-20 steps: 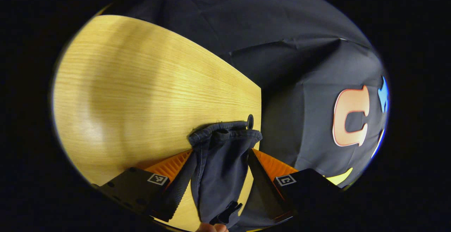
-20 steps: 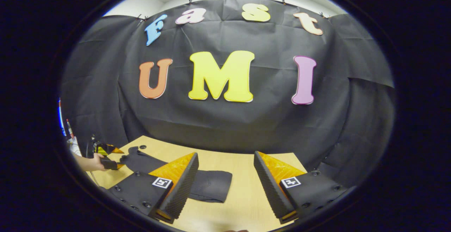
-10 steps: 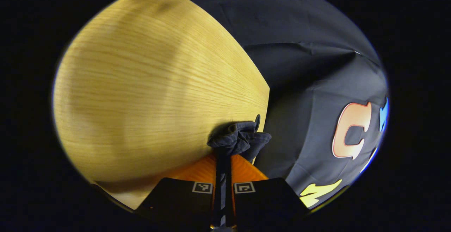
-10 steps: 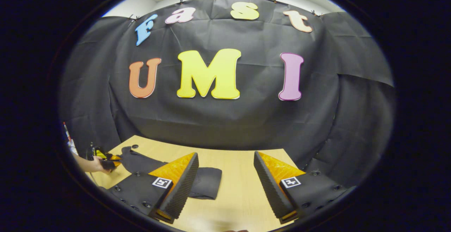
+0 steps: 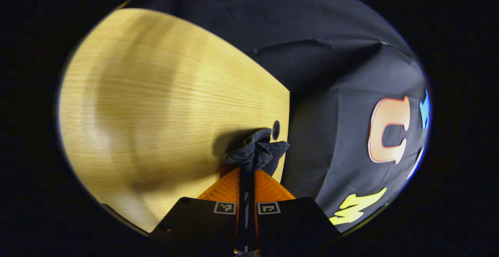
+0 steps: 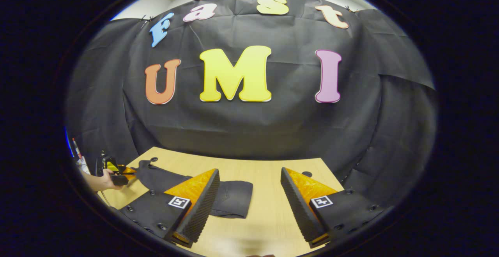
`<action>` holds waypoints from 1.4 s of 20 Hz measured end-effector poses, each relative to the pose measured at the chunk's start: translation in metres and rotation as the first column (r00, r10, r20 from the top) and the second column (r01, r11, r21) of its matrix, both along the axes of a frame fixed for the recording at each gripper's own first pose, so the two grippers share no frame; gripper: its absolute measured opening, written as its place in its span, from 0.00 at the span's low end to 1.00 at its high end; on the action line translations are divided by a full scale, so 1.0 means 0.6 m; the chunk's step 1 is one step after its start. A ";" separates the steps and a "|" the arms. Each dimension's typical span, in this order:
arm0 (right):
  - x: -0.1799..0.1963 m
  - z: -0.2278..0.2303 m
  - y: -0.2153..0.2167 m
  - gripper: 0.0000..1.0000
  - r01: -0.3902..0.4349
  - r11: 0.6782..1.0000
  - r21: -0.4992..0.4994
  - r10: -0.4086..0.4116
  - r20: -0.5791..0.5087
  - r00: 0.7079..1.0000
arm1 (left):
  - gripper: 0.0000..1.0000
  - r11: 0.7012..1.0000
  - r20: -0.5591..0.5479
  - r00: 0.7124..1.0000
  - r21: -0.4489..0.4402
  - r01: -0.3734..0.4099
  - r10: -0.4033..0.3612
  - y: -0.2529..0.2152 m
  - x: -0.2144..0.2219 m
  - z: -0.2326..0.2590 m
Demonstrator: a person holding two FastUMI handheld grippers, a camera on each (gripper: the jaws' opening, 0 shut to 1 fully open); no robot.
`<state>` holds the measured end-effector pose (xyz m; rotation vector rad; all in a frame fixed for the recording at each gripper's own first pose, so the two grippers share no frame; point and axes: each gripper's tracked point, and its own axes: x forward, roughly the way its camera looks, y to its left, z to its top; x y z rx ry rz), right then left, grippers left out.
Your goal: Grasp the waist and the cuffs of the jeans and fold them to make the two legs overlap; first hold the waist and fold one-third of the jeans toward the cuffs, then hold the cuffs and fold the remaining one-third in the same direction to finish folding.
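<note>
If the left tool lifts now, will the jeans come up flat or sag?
Probably sag: the jeans bunch into soft folds where the left tool pinches the cuffs. The rest lies limp on the table, so it would likely drag. The right tool is open, holding nothing.

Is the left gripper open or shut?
Shut: the left gripper has its orange fingers together, pinching bunched jeans.
</note>
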<state>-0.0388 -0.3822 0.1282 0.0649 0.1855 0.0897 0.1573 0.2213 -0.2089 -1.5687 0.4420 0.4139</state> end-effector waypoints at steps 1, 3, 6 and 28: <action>-0.002 0.003 -0.001 0.96 -0.004 1.000 0.008 0.004 -0.004 1.000 | 0.06 0.999 0.019 1.000 0.036 0.019 -0.019 -0.003 0.007 0.024; -0.003 0.005 -0.002 0.96 -0.009 1.000 0.009 0.009 -0.004 1.000 | 0.06 0.993 0.053 0.997 0.110 0.048 -0.054 -0.017 0.023 0.074; -0.002 -0.006 0.003 0.96 -0.010 1.000 -0.005 0.010 -0.004 1.000 | 0.06 0.980 0.107 0.991 0.193 0.055 -0.077 -0.045 0.037 0.139; -0.048 -0.051 -0.093 0.95 0.118 0.990 0.073 -0.115 -0.040 0.993 | 0.06 0.864 0.261 0.851 0.359 0.352 -0.455 -0.428 0.070 0.345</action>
